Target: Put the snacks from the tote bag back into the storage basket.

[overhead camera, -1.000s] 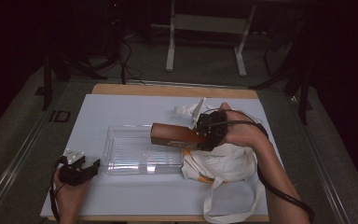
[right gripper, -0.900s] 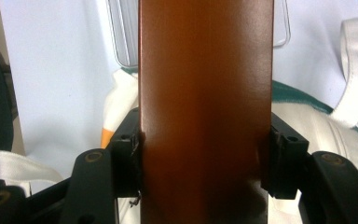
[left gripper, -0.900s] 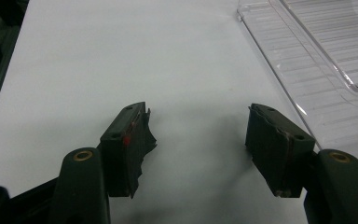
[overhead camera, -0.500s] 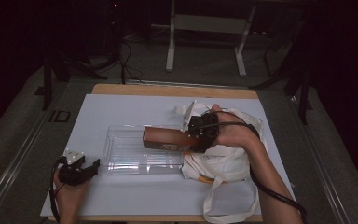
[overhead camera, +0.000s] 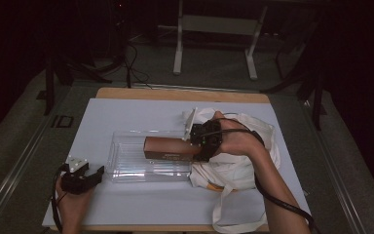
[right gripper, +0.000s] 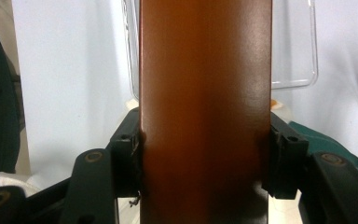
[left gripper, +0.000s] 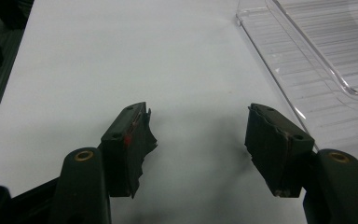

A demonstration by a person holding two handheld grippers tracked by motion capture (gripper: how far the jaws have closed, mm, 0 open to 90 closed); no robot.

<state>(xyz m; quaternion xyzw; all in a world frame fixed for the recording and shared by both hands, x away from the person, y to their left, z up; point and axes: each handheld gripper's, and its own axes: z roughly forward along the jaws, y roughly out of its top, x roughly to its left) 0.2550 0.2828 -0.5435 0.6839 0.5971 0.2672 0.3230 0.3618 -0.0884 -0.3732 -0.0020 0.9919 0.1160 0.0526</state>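
Observation:
A long brown box [overhead camera: 168, 148] lies level over the right part of a clear plastic tray [overhead camera: 131, 163] in the high view. My right gripper [overhead camera: 202, 146] is shut on the box's right end; in the right gripper view the brown box [right gripper: 205, 107] sits squeezed between both black jaws, with the clear tray [right gripper: 298, 56] behind it. My left gripper [overhead camera: 85, 178] rests near the table's front left corner, open, with nothing between its fingers [left gripper: 130, 140]. A corner of the tray [left gripper: 307, 51] shows at the upper right of the left gripper view.
A white cloth tote bag [overhead camera: 233, 165] lies crumpled under and behind my right hand, its straps trailing to the table's front edge. A white sheet [overhead camera: 126, 117] covers the wooden table. Metal stand legs [overhead camera: 214, 44] rise on the floor beyond the table.
My right gripper has carried the brown box leftward and lower, from above the bag to over the tray's right part. The left gripper has stayed still.

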